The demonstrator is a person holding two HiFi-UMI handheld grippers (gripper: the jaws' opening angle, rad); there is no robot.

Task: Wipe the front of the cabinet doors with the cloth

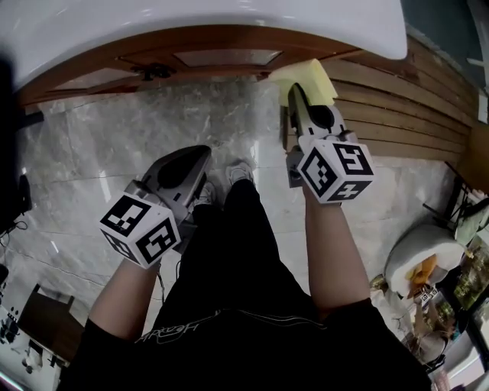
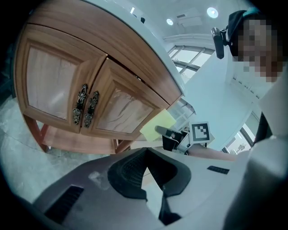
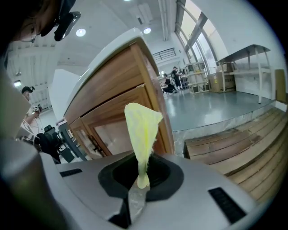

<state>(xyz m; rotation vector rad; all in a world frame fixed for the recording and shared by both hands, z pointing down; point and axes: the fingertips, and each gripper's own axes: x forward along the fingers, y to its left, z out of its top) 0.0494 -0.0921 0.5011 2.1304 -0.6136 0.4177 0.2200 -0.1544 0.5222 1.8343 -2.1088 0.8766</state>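
Yellow, thin and soft, the cloth (image 3: pixel 141 130) is pinched at its lower end between the pads of my right gripper (image 3: pixel 143 180), which are clamped tight on it. It rises past the tips as a crumpled, pointed fold. In the head view it spreads into a flat pale square at the right-hand corner of the cabinet, just under the smooth white countertop (image 1: pixel 191 23); whether it touches the wood I cannot tell.

My left gripper (image 2: pixel 146 152) hangs lower, over the grey veined marble floor (image 1: pixel 114 145), its ribbed black pads closed tip to tip on nothing. It looks up at the two cabinet doors (image 2: pixel 49 85), warm brown wood frames around paler grained panels, with a pair of dark ornate metal handles (image 2: pixel 85 105) where the doors meet. Right of the cabinet lies a slatted wooden platform (image 1: pixel 405 107).
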